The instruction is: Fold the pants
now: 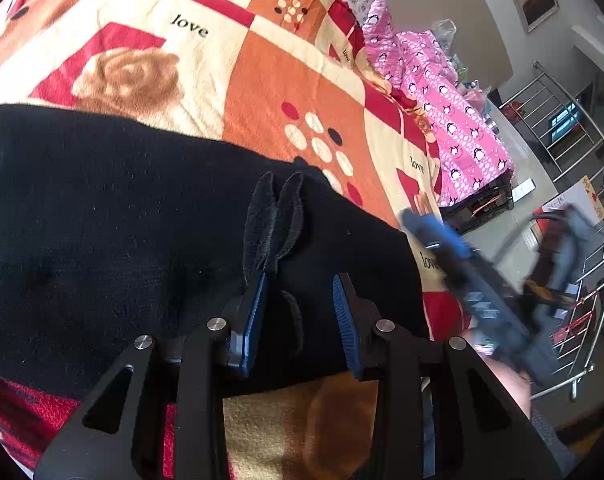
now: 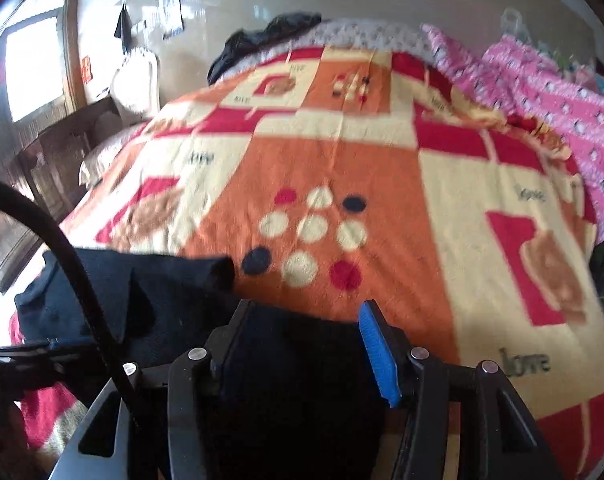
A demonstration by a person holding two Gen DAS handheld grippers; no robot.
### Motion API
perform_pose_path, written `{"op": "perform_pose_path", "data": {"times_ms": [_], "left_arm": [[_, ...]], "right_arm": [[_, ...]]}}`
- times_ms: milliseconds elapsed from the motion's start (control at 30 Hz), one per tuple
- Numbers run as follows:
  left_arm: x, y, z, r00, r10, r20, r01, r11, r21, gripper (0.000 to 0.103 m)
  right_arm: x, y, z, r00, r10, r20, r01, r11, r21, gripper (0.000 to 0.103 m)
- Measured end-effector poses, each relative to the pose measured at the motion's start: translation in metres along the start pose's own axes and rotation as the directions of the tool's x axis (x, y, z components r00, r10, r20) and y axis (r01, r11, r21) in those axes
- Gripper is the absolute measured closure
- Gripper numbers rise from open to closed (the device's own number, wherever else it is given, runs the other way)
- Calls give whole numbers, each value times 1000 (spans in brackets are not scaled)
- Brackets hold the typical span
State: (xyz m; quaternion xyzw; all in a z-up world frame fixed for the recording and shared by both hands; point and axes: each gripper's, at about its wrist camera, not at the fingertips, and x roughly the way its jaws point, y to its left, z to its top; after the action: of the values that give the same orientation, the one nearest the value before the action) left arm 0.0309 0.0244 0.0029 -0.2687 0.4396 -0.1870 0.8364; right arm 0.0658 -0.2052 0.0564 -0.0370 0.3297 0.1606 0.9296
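On the bed, over a patterned blanket point(image 1: 285, 80) in orange, cream and red, black pants point(image 1: 101, 220) lie spread flat near the front edge, waistband or hem end toward the grippers. Left gripper point(image 1: 302, 304): jaws stand apart above the black fabric, blue pads bare, nothing pinched; a dark tab or loop of the pants point(image 1: 273, 220) sticks up just ahead of its left finger. Right gripper point(image 2: 302, 344): jaws apart with a mass of black cloth lying between them; the right blue pad is clear of it, while the left pad is hidden in shadow, so whether the cloth is actually gripped is uncertain, and it reads as loose rather than clamped. In the right wrist view one rolled edge of the pants point(image 2: 217, 272) points out over the blanket; that view is motion-blurred. Pink penguin-print bedding point(image 1: 442, 92) lies piled at the far side, well apart from the work. Risks from here: closing on only the top layer would drag one ply and skew the fold; a grab on the loose tab instead of the edge would lift a corner only; the fleecy blanket could catch and bunch with the cloth
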Motion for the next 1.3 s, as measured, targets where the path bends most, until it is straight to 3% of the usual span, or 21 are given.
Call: {"op": "perform_pose_path", "data": {"times_ms": [67, 133, 233, 267, 533, 633, 733, 767, 833, 933, 1067, 1167, 1300], "left_arm": [[3, -1, 0, 1000, 13, -5, -13, 1000, 3, 70], [4, -4, -1, 999, 35, -4, -35, 999, 21, 70], [5, -6, -1, 999, 46, -3, -45, 998, 31, 70], [5, -5, -1, 999, 43, -3, -43, 999, 28, 70], [-2, -4, -2, 999, 36, 8, -36, 999, 5, 70], [-36, -4, -10, 999, 13, 51, -12, 1000, -20, 70], [-91, 15, -22, 989, 11, 145, 0, 997, -72, 69], [-104, 25, -25, 986, 33, 165, -16, 994, -106, 60], [-134, 56, -35, 970, 98, 222, -45, 972, -231, 40], [-160, 108, -49, 934, 184, 306, -44, 910, -413, 37], [-145, 153, -52, 941, 152, 302, 52, 818, -573, 38], [-142, 164, -50, 923, 145, 357, 109, 791, -602, 37], [-136, 166, -45, 919, 144, 368, 125, 778, -616, 35]], "right_arm": [[-4, 4, 2, 1000, 10, 7, -10, 1000, 2, 51], [7, 8, -2, 998, 41, -55, -41, 999, -3, 50], [34, 9, -19, 986, 25, -165, -26, 1000, -6, 48], [29, 11, -24, 995, 21, -95, -24, 999, -32, 46], [27, 15, -39, 1000, 3, -21, -4, 998, -68, 44], [25, 15, -44, 1000, 4, 16, -3, 997, -73, 44], [25, 13, -44, 1000, 13, 22, -11, 997, -72, 44], [25, 13, -44, 1000, 16, 25, -14, 997, -70, 44], [24, 12, -46, 999, 21, 35, -19, 998, -66, 44], [23, 12, -48, 998, 21, 51, -18, 998, -65, 44], [23, 13, -50, 998, 16, 58, -12, 997, -71, 44], [22, 12, -49, 998, 22, 56, -18, 998, -67, 44], [22, 12, -49, 998, 17, 60, -12, 997, -70, 44]]}}
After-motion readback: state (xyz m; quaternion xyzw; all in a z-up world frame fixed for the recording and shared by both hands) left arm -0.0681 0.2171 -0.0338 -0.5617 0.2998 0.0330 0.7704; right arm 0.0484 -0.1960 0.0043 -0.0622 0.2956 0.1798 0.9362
